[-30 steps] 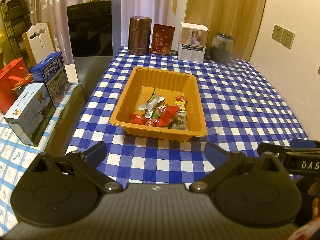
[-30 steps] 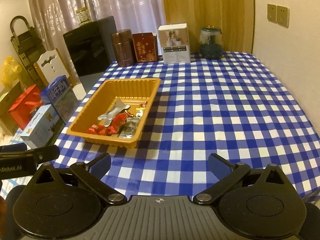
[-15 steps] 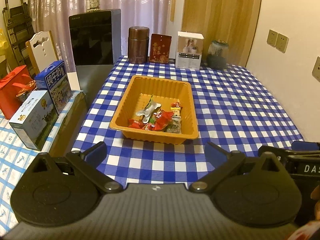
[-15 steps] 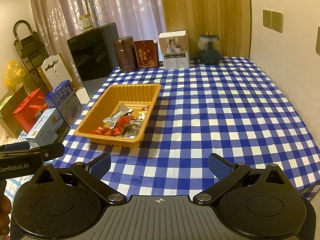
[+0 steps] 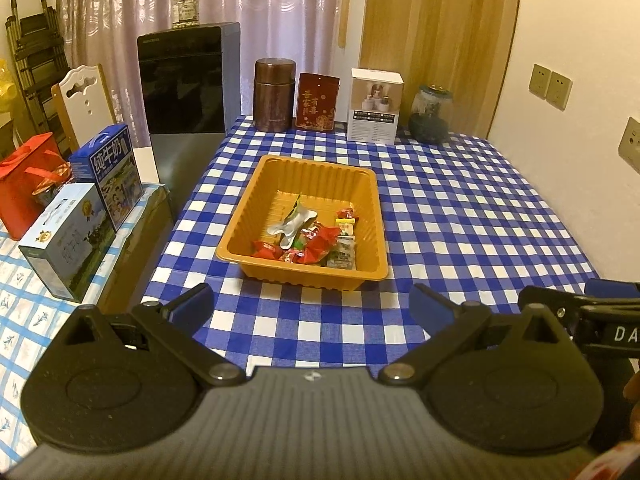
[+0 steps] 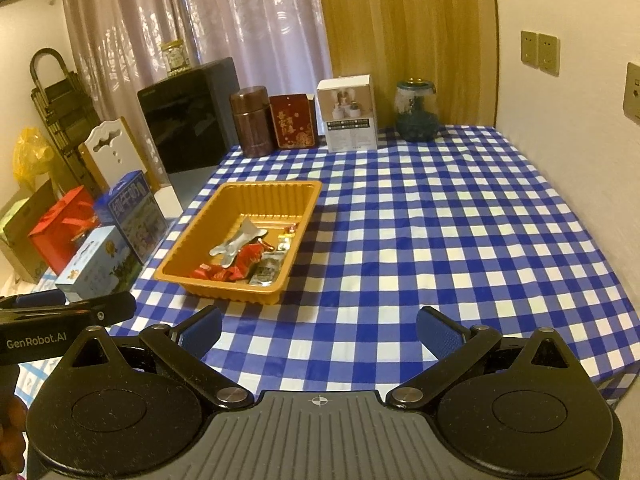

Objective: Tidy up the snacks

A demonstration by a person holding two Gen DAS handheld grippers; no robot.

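Observation:
An orange plastic tray (image 5: 320, 172) (image 6: 276, 190) sits on the blue-and-white checked tablecloth (image 5: 460, 208) (image 6: 440, 232). Several wrapped snacks (image 5: 316, 238) (image 6: 244, 254) lie piled at its near end, red wrappers among a silver one. My left gripper (image 5: 310, 306) hovers open above the table's near edge, well short of the tray, holding nothing. My right gripper (image 6: 320, 330) is also open and empty, near the front edge, with the tray ahead to its left. Each gripper's side shows at the edge of the other's view.
Along the table's far edge stand a brown canister (image 5: 275, 96), a red tin (image 5: 317, 101), a white box (image 5: 374, 106) and a glass jar (image 5: 431, 118). Left of the table are milk cartons (image 5: 68, 236), a red bag (image 5: 24, 184) and a black appliance (image 5: 188, 80).
Both grippers have drawn back and risen from the table, so the tray looks smaller and farther. Both stayed open and empty. Nothing on the table moved.

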